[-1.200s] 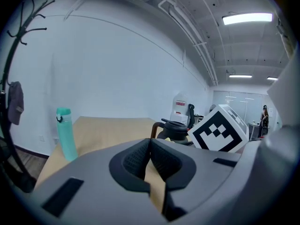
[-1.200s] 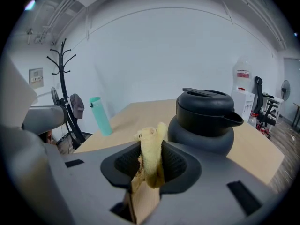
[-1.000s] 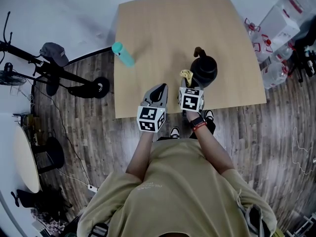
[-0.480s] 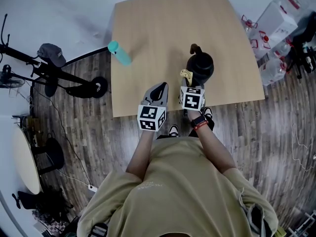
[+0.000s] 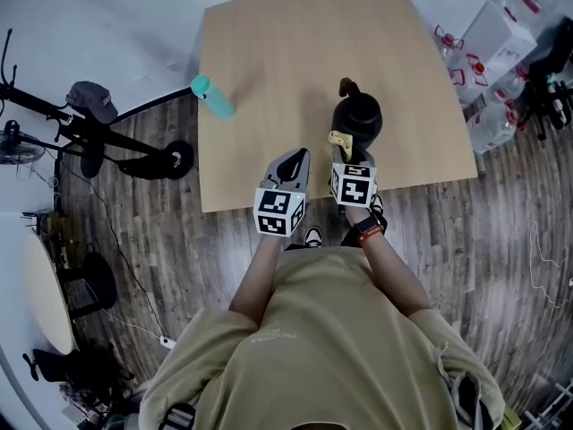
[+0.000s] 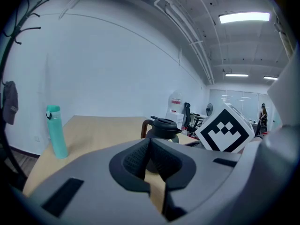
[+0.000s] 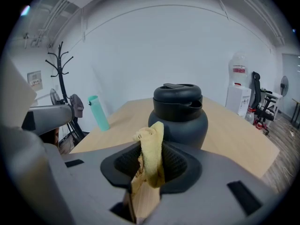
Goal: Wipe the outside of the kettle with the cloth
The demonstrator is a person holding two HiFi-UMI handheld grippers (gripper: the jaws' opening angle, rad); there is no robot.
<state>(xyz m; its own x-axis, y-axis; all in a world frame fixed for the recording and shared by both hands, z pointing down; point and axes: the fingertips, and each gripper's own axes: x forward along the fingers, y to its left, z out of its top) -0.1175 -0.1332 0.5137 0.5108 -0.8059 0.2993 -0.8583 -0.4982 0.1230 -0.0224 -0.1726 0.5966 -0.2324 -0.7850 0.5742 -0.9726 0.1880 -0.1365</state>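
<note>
The kettle (image 5: 358,119) stands upright on the pale wooden surface (image 5: 295,43), near the edge closest to us and toward its right side. It is dark and round-bodied with its lid on, and its brown handle (image 5: 345,87) points away from us. We hold the right hand-held gripper (image 5: 342,153) just in front of it. Its jaws are clamped on a yellow cloth (image 5: 338,139), and a folded end of that cloth sticks up above them. In the right gripper view the cloth (image 7: 152,153) hangs pinched between the ribbed pads, and the kettle (image 7: 180,114) fills the space right behind it. From the head view the cloth sits just beside the kettle's near left flank, but we cannot tell whether the two touch. The left hand-held gripper (image 5: 291,163) hovers over the near edge of the surface, to the left of the right one and apart from the kettle. Its jaws are closed together with nothing between them. In the left gripper view (image 6: 149,159) we see the kettle (image 6: 161,127) ahead and slightly to the right. A teal bottle (image 5: 212,97) stands at the left edge of the surface, well apart from the kettle. Around the surface we see a dark wood-plank floor (image 5: 501,213).
</note>
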